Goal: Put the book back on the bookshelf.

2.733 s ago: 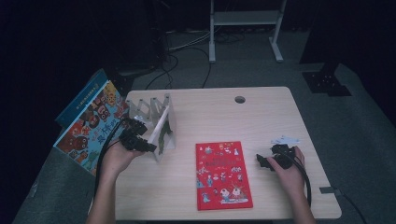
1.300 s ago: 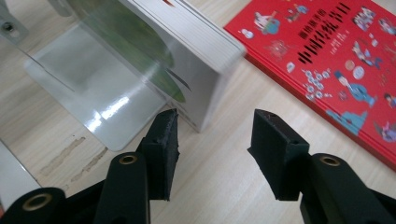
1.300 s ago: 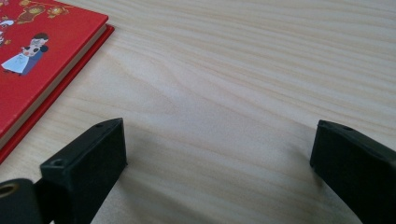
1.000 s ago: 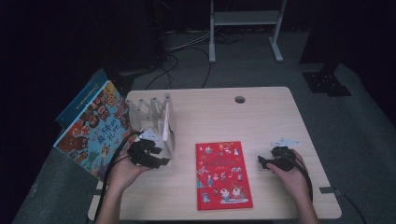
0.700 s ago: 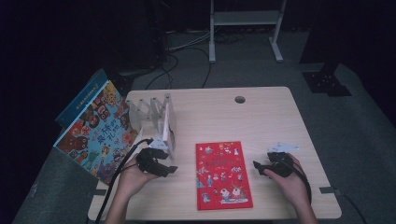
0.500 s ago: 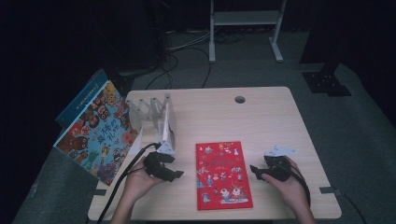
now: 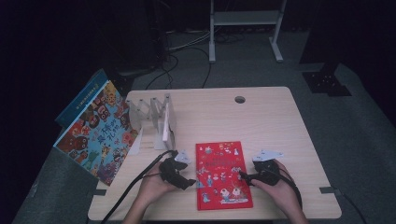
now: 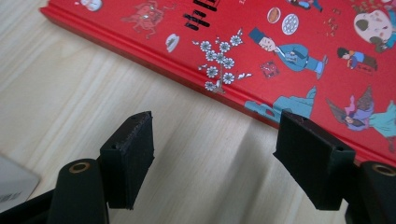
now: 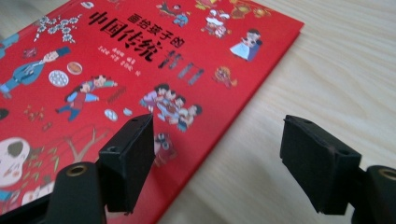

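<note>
A red picture book [image 7: 223, 175] lies flat at the front middle of the wooden table [image 7: 261, 121]. My left gripper [image 7: 189, 183] hovers low at the book's left edge, pointing at it. In the left gripper view, the left gripper [image 8: 215, 126] has bare wood between its pads and the red book's spine [image 8: 187, 63] just ahead; its jaws have just been opening and hold nothing. My right gripper [image 7: 243, 176] is at the book's right edge. In the right gripper view, the right gripper [image 9: 219, 126] stands open, straddling the edge of the red book [image 9: 116, 60] without touching it.
A clear accordion book rack [image 7: 156, 112] with a white divider stands at the back left. A colourful picture book [image 7: 98, 133] leans off the table's left side, with a blue book [image 7: 81, 100] behind it. A cable hole [image 7: 240, 99] sits near the far edge.
My left hand left the rack and came down and right to the red book's left edge, jaws wider. My right hand slid left to the book's right edge.
</note>
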`<state>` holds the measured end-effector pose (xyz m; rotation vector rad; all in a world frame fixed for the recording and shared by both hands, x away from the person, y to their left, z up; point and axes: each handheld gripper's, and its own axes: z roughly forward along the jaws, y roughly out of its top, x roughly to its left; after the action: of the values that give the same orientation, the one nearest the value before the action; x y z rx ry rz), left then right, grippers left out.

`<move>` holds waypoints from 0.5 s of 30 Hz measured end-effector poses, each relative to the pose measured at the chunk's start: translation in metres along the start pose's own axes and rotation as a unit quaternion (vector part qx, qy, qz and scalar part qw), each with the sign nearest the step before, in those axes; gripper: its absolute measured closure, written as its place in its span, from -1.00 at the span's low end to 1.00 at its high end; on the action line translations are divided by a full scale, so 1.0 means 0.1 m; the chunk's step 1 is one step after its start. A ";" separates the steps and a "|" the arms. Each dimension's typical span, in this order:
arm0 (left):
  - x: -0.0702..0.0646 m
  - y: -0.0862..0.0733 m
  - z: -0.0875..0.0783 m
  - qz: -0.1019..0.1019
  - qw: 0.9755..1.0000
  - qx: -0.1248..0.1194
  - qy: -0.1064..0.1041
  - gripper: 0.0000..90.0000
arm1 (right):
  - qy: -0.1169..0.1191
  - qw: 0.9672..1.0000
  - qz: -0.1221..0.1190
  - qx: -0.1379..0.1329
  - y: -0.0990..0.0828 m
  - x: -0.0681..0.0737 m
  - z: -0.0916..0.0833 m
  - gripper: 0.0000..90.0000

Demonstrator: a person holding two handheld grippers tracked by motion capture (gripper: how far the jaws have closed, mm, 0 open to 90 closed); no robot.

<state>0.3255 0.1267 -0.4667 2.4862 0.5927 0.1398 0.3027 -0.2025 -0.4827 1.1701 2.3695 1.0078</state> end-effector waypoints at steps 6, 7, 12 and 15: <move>-0.05 0.02 0.11 0.008 1.000 0.005 -0.002 -0.40 | 0.002 1.000 -0.004 0.002 0.08 0.00 0.08 -0.42; -0.06 0.02 0.11 0.008 1.000 0.002 -0.003 -0.40 | 0.002 1.000 -0.003 0.003 0.09 0.00 0.09 -0.42; -0.07 0.03 0.12 0.011 1.000 0.001 -0.002 -0.39 | 0.004 1.000 0.000 0.006 0.11 -0.01 0.15 -0.43; -0.09 0.05 0.15 0.011 1.000 -0.004 -0.008 -0.39 | 0.003 1.000 0.000 0.007 0.13 -0.02 0.17 -0.42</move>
<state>0.3229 0.1115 -0.4760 2.4847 0.5561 0.1297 0.3205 -0.1915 -0.4855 1.1739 2.3843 0.9984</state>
